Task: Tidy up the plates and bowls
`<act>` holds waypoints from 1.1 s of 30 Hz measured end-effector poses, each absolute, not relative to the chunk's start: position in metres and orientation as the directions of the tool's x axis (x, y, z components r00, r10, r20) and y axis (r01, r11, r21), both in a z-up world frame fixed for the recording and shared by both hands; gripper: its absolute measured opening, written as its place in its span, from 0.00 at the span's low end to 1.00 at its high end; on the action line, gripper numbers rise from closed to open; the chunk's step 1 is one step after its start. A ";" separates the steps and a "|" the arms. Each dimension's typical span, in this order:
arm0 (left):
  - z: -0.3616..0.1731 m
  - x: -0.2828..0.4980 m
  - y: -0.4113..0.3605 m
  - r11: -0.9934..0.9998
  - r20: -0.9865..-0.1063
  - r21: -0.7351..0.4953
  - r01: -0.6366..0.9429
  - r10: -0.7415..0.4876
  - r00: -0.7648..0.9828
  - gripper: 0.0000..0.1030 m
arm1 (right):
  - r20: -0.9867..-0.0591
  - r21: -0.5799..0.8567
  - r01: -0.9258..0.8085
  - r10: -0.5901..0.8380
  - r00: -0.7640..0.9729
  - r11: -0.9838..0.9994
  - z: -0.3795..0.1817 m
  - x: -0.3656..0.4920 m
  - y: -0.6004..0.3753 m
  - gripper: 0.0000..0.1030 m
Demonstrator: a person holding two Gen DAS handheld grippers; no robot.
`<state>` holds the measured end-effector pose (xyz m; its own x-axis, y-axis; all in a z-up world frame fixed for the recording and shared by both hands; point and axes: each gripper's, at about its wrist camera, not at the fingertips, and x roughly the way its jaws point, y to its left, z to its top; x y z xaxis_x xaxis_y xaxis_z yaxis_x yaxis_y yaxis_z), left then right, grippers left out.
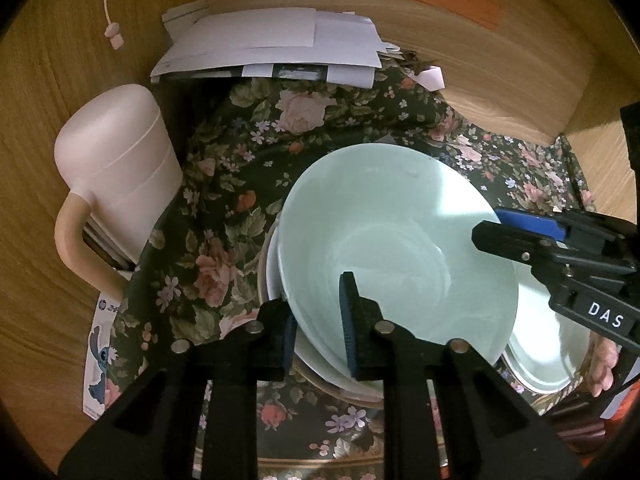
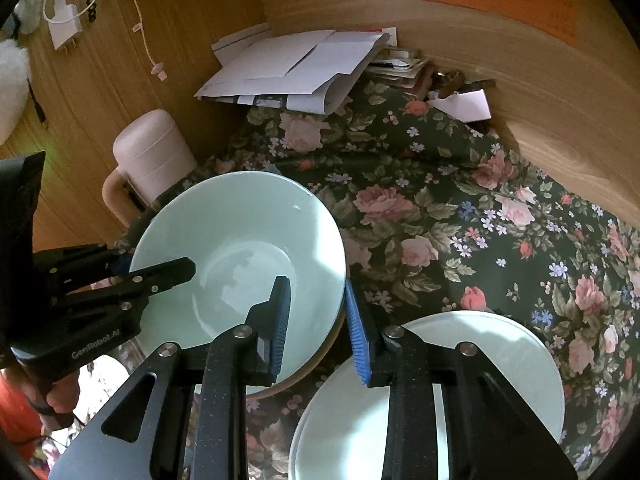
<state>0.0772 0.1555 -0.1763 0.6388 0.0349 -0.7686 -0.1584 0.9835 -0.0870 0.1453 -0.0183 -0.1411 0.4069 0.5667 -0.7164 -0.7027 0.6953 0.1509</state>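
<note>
A pale green bowl (image 1: 392, 248) (image 2: 240, 256) rests tilted on a stack of other dishes (image 1: 276, 276) on the floral cloth. My left gripper (image 1: 320, 320) straddles its near-left rim, one finger inside and one outside, with a gap at the rim. My right gripper (image 2: 316, 320) straddles the bowl's right rim the same way, jaws apart; it shows in the left wrist view (image 1: 516, 236). The left gripper shows in the right wrist view (image 2: 160, 268). Pale green plates (image 2: 460, 380) (image 1: 540, 344) lie stacked beside the bowl on the right.
A pink lidded jug (image 1: 116, 172) (image 2: 152, 156) stands left of the bowl. Loose white papers (image 1: 272, 48) (image 2: 296, 68) lie at the back against the wooden wall (image 1: 500, 80). The floral cloth (image 2: 440, 220) covers the table.
</note>
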 end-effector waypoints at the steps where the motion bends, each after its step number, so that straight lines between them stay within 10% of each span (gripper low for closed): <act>1: -0.176 0.078 0.155 0.984 -0.771 -0.086 -0.159 0.035 0.635 0.19 | -0.715 0.156 -0.703 0.570 0.404 0.694 -0.141 0.145 -0.019 0.28; 9: -0.171 0.085 0.160 0.980 -0.787 -0.112 -0.162 0.012 0.616 0.21 | -0.696 0.156 -0.703 0.582 0.421 0.694 -0.135 0.142 -0.022 0.48; 24: -0.161 0.072 0.174 0.961 -0.776 -0.222 -0.165 -0.072 0.626 0.22 | -0.716 0.157 -0.693 0.565 0.411 0.703 -0.140 0.144 -0.022 0.51; 28: -0.145 0.055 0.178 0.967 -0.726 -0.172 -0.186 0.003 0.687 0.47 | -0.723 0.158 -0.692 0.560 0.405 0.704 -0.142 0.146 -0.021 0.51; 33: -0.151 0.050 0.190 0.963 -0.732 -0.167 -0.213 0.023 0.681 0.49 | -0.736 0.161 -0.695 0.554 0.388 0.701 -0.149 0.148 -0.018 0.51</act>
